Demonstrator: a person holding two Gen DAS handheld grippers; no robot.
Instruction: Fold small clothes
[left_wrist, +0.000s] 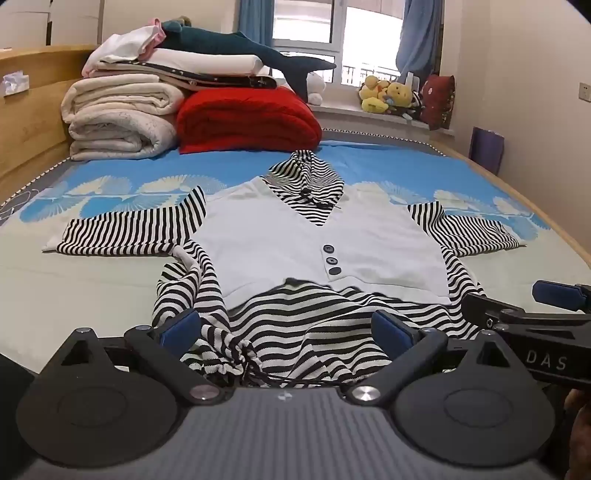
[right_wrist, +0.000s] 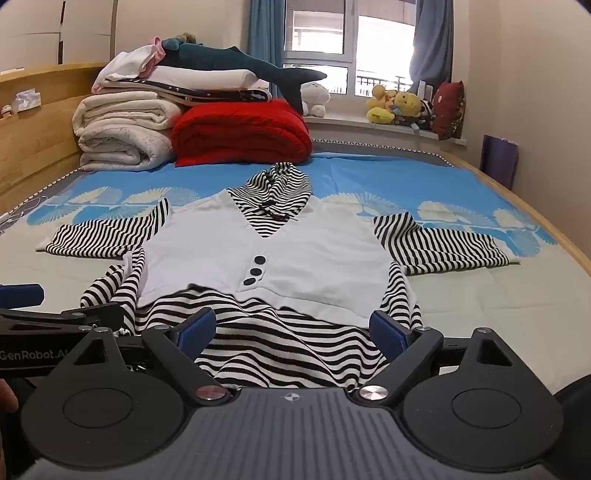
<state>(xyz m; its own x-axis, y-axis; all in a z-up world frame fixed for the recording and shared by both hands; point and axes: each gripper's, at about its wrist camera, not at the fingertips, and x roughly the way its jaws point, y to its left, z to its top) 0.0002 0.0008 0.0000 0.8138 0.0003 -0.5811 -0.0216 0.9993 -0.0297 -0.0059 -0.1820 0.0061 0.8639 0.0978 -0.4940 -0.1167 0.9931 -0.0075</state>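
Both tongs, left (left_wrist: 286, 328) and right (right_wrist: 291, 332), were spread wide over the striped hem of one garment (left_wrist: 317, 240) lying flat on the bed (left_wrist: 92, 280), three buttons (right_wrist: 255, 271) down its white front. Only the left view showed the hem's bunched drawstring (left_wrist: 243, 354).

Bedroom, daylit.
Wooden bed (left_wrist: 22, 122), blue curtains (right_wrist: 264, 44), window (right_wrist: 317, 40), cream walls (left_wrist: 524, 74).

light: bright daylight from blown-out rear window (left_wrist: 365, 37) | shadows: soft, faint | focus: mostly sharp | edges: fisheye bending, dark corner vignette in both views
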